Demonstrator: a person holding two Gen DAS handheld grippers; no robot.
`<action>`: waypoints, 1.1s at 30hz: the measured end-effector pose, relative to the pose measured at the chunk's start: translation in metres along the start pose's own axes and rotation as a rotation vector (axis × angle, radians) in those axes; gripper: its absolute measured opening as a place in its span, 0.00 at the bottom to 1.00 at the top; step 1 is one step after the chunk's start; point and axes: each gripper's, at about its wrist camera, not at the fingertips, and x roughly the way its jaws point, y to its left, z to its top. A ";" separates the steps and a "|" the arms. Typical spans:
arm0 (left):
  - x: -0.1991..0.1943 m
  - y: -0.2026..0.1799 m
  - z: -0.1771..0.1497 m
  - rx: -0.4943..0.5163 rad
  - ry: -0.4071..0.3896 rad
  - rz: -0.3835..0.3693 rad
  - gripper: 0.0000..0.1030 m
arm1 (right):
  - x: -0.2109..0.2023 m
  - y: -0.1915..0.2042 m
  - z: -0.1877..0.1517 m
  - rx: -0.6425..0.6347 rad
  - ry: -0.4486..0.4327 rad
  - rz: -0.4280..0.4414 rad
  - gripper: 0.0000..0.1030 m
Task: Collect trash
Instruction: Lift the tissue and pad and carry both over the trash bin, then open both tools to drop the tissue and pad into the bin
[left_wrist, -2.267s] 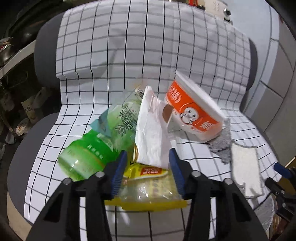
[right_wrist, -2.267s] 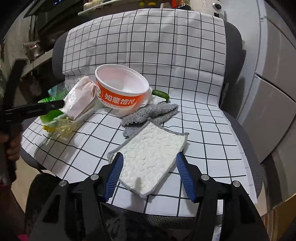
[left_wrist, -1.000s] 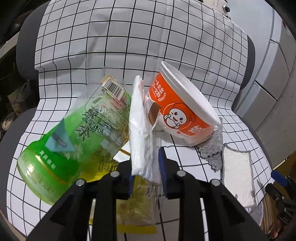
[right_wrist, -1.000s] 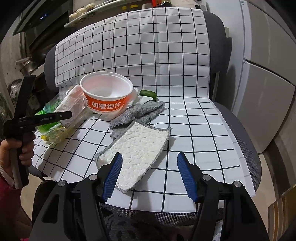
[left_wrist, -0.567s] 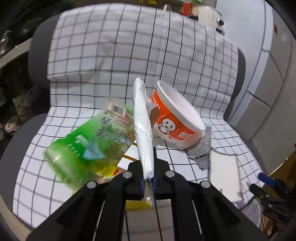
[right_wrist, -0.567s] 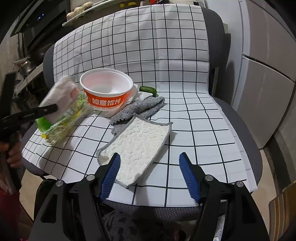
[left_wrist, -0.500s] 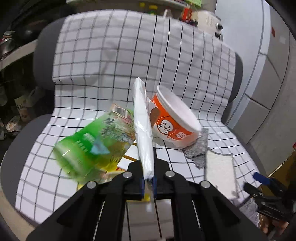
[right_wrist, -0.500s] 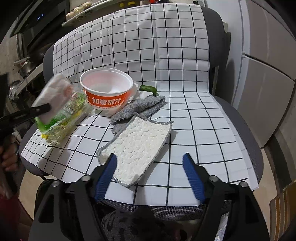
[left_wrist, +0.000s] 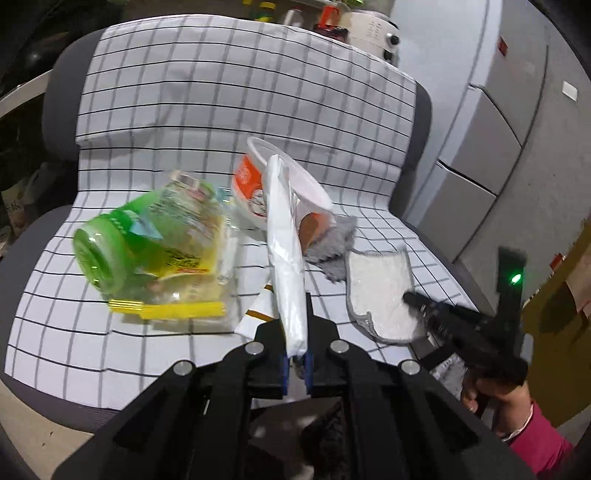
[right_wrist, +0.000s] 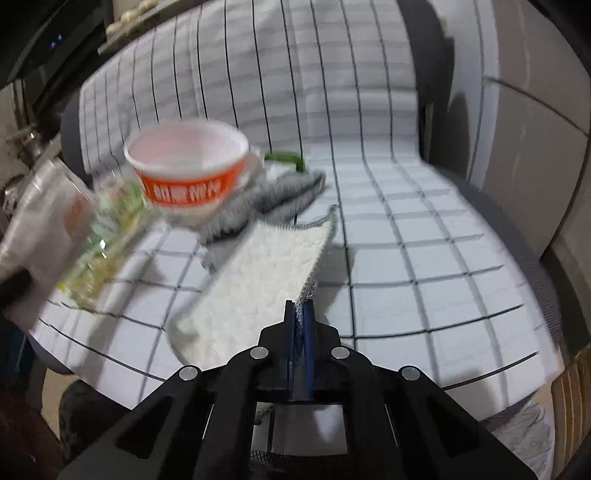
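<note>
Two grippers, both already clamped on something. Left gripper (left_wrist: 295, 360) had its fingers pinched tight on the bottom edge of a white wrapper (left_wrist: 286, 258), which stood up edge-on, its long axis running straight away from the jaws toward the orange bowl (left_wrist: 258, 188). Right gripper (right_wrist: 300, 314) was closed on the near corner of the white cloth (right_wrist: 258, 273), and that corner looked lifted off the checked cover (right_wrist: 424, 258) while the far end trailed toward the grey rag (right_wrist: 266, 203).

What mattered for the next move, I reckoned: the remaining trash sat to the left of the wrapper, closest to the left gripper. The green bottle (left_wrist: 147, 240) lay on its side, base pointing at the camera, long axis running back toward the bowl, on top of a yellow packet (left_wrist: 177, 306). From the right wrist view that pile was way off at the left edge and badly blurred, so the right gripper was clearly the farther one.

So the wrapper was off the seat and in hand, just needing somewhere to go. No bin showed in either view, so I couldn't tell which way it had to travel. Bottle, packet and bowl were all still on the seat.
</note>
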 end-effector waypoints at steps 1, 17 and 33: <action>0.002 -0.007 -0.002 0.014 0.004 -0.010 0.03 | -0.010 -0.001 0.002 -0.004 -0.027 -0.005 0.04; 0.044 -0.171 -0.032 0.321 0.070 -0.272 0.03 | -0.172 -0.096 -0.048 0.135 -0.170 -0.233 0.04; 0.085 -0.306 -0.087 0.529 0.220 -0.564 0.03 | -0.228 -0.202 -0.137 0.395 -0.124 -0.476 0.05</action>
